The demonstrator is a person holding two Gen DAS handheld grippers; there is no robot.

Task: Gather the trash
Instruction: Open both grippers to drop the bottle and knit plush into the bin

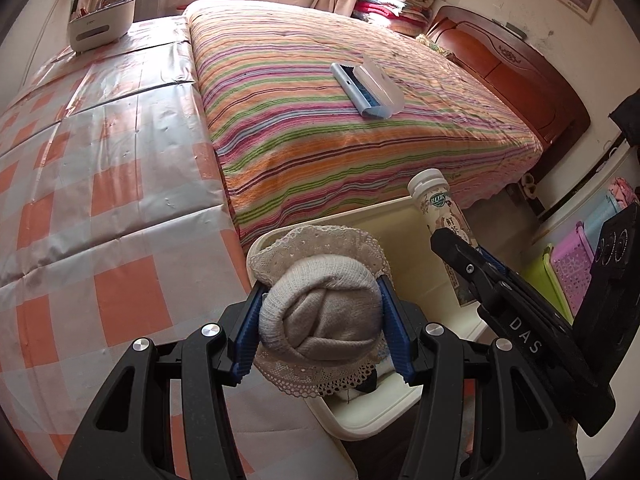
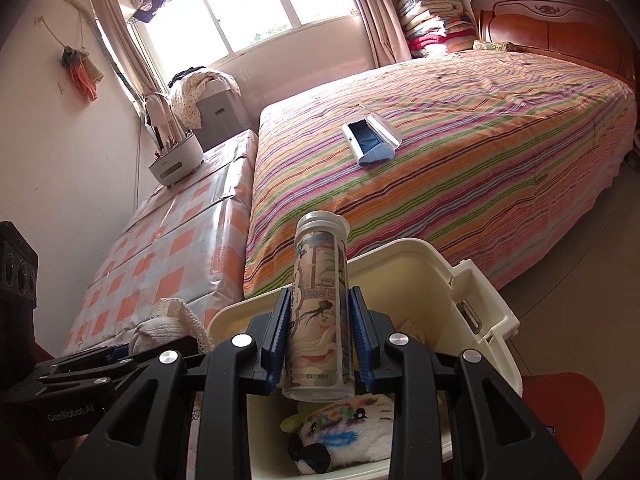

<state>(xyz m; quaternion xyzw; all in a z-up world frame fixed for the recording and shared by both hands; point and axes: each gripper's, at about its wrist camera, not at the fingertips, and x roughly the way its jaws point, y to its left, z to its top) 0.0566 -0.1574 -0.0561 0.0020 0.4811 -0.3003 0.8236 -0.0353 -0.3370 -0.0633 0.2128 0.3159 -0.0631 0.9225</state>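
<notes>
My left gripper [image 1: 320, 300] is shut on a rolled beige knit sock with a lace trim [image 1: 320, 308] and holds it over the near left corner of a cream plastic bin [image 1: 416, 236]. My right gripper [image 2: 320, 328] is shut on a tall printed drink bottle [image 2: 318, 312] with a white cap, held upright over the same bin [image 2: 424, 276]. The bottle also shows in the left wrist view [image 1: 440, 216], and the sock in the right wrist view [image 2: 164, 328]. A painted plush toy [image 2: 340, 436] lies in the bin.
A bed with a striped cover [image 1: 340, 92] lies beyond the bin, with a blue-and-white brush dustpan [image 1: 368, 86] on it. A checked plastic-covered surface [image 1: 100, 200] is at the left, with a white appliance [image 1: 100, 24] at its far end. Coloured baskets [image 1: 568, 272] stand at the right.
</notes>
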